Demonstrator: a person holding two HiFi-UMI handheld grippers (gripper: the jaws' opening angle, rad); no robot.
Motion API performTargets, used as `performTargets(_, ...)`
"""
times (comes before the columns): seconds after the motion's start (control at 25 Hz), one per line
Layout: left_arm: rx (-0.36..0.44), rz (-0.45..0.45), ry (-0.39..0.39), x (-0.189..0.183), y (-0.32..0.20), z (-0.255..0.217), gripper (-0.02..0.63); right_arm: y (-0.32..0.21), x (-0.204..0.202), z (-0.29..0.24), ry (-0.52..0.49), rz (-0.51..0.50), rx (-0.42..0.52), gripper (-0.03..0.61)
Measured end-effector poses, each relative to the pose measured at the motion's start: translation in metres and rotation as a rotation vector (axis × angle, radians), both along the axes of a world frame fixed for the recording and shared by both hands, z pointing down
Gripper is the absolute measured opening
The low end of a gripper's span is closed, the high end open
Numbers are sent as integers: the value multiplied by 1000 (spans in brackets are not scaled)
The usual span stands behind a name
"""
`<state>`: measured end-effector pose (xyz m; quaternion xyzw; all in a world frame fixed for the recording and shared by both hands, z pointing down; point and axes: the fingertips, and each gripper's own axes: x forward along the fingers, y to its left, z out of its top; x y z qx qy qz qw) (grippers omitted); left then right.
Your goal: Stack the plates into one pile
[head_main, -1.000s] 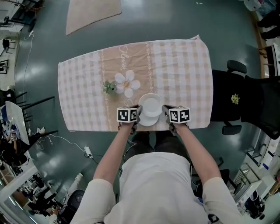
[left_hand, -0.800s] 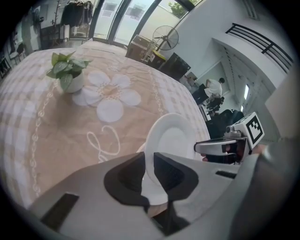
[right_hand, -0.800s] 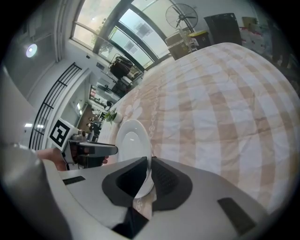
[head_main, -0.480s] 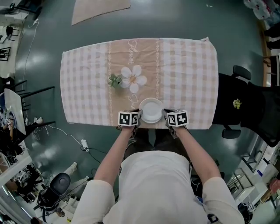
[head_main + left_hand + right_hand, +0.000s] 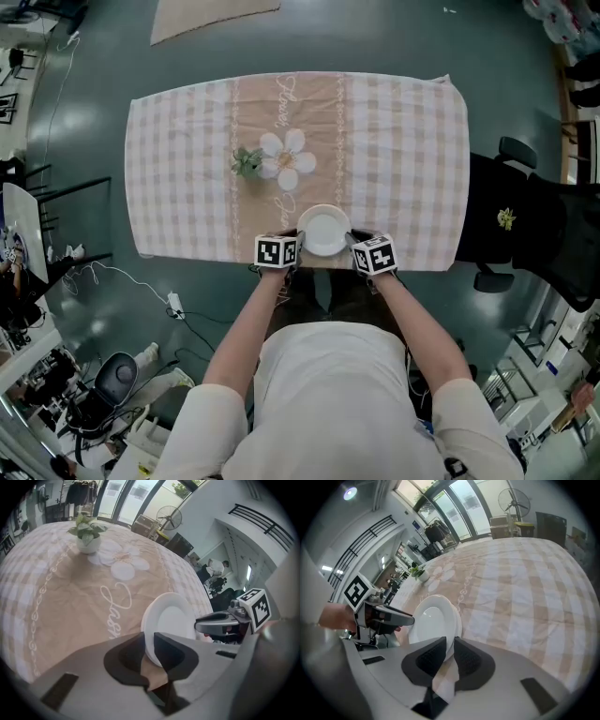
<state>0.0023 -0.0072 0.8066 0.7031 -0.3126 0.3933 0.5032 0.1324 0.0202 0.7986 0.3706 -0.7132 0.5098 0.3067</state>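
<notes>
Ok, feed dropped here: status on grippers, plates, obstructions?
Left gripper and right gripper each shut on the plate stack, opposite rims. Stack at the table's near edge. Potted plant stands well apart.

White plates [image 5: 323, 231] on a beige-and-white checked cloth [image 5: 403, 141] with a white flower print [image 5: 288, 159]

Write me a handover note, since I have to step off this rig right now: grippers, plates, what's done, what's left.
Left gripper: shut on the left rim of the pile of white plates.
Right gripper: shut on the opposite rim.
Plates: at least two, nested in one pile, held at the near edge of the checked tablecloth. I can't tell whether the pile rests on the cloth. No other plate is in view.
Done: stacking.
Left: probably set the pile flat, open both grippers and back away. The potted plant stands farther back, out of the way.
</notes>
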Motion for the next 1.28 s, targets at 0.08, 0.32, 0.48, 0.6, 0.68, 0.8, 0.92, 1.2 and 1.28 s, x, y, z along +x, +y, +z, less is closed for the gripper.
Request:
performTargets(0.08, 4, 5, 4, 1, 5, 6, 73, 0, 0, 0, 42, -30, 39, 64)
performTargets(0.32, 39, 92, -40, 1, 20, 8, 143, 5, -9, -3, 129, -135, 124, 132)
performTargets(0.48, 50, 84, -30, -2, 25, 3, 152, 7, -8, -8, 130, -122, 137, 132)
performTargets(0.6, 63, 73, -18, -7, 25, -1, 152, 8, -6, -13, 136, -119, 148, 132)
performTargets(0.68, 82, 66, -10, -12, 24, -7, 147, 10, -5, -19, 143, -116, 161, 130)
performTargets(0.8, 129, 64, 3, -20, 19, -25, 132, 10, -2, -35, 154, -106, 186, 126)
performTargets(0.92, 172, 72, 23, -28, 14, -46, 123, 11, -3, -57, 163, -108, 214, 110)
performTargets(1.2, 220, 0, 125, -47, 4, -110, 70, -2, -4, -125, 166, -102, 327, 89)
performTargets(1.28, 240, 6, 142, -51, 3, -126, 58, -6, -3, -143, 172, -93, 355, 86)
